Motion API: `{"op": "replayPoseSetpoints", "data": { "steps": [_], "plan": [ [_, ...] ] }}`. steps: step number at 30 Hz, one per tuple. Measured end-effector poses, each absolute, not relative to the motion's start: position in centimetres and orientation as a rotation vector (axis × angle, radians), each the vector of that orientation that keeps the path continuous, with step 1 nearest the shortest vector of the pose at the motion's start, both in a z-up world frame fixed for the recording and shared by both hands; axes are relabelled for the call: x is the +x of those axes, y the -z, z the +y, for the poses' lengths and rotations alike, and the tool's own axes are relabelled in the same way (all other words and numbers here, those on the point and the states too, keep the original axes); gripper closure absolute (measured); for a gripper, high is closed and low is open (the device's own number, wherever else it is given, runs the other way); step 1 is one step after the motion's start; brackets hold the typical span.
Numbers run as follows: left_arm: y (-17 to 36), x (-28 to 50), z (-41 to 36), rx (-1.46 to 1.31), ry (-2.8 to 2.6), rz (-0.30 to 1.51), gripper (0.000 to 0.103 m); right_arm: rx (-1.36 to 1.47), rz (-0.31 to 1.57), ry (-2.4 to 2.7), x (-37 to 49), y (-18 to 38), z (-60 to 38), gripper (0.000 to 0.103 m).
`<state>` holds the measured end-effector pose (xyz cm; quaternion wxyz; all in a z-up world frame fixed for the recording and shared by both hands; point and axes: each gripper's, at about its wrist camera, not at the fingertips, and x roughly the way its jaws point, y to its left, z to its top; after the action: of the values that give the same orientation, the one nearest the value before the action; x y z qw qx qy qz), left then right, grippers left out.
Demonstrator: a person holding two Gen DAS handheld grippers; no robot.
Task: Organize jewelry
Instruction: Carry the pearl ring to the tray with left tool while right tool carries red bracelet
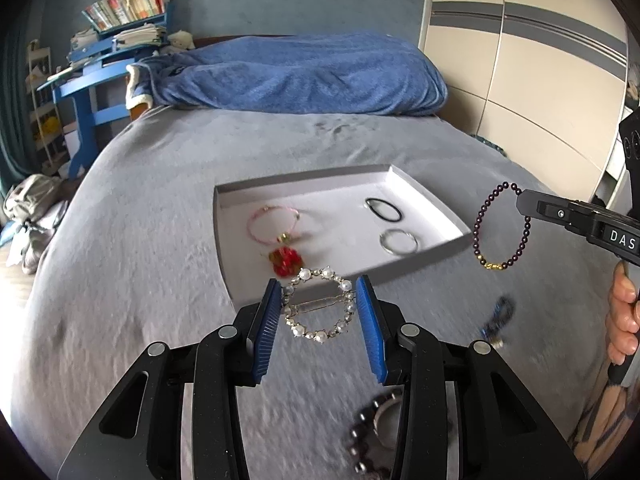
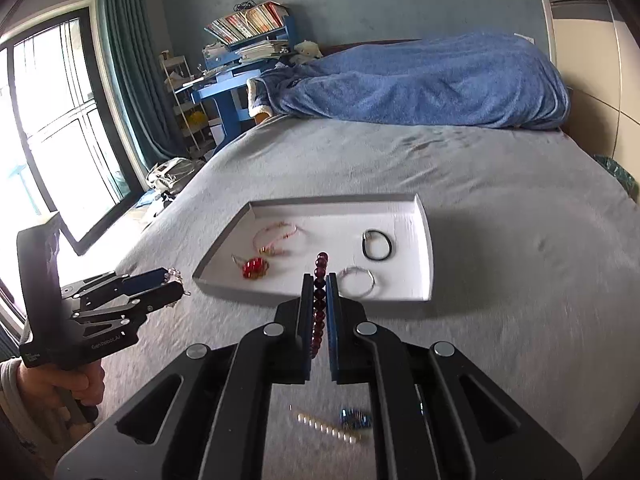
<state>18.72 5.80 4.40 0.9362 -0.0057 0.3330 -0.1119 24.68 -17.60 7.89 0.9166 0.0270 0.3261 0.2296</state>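
My left gripper (image 1: 318, 283) is shut on a round pearl hair clip (image 1: 319, 306), held flat between the blue pads just in front of the white tray (image 1: 300, 185). In the right wrist view the left gripper (image 2: 176, 280) sits left of the tray (image 2: 332, 200). My right gripper (image 2: 319, 279) is shut on a dark red bead bracelet (image 2: 319, 304). That bracelet (image 1: 502, 228) hangs from the right gripper (image 1: 520, 196) beside the tray's right edge. Inside the tray lie a pink bracelet (image 1: 274, 224), a red charm (image 1: 285, 262), a black hair tie (image 1: 383, 210) and a silver ring (image 1: 399, 241).
On the grey bedspread (image 1: 160, 240) near me lie a blue beaded piece (image 2: 354, 418), a pearl bar clip (image 2: 324, 426) and a metal bead bracelet (image 1: 376, 436). A blue blanket (image 1: 300, 76) lies across the far end. A blue desk (image 2: 236, 88) and window stand left, a wardrobe (image 1: 520, 80) right.
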Motion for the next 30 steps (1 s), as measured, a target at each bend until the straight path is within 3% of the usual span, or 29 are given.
{"op": "replayPoseSetpoints", "data": {
  "steps": [17,30],
  "plan": [
    [-3.8,25.5,3.1,0.009,0.269,0.71,0.063,0.032,0.673,-0.506,31.4,-7.2,-14.1,0.097],
    [-0.2,29.7,0.9,0.054,0.271,0.795,0.063,0.033,0.798,-0.453,36.5,-2.4,-13.7,0.097]
  ]
}}
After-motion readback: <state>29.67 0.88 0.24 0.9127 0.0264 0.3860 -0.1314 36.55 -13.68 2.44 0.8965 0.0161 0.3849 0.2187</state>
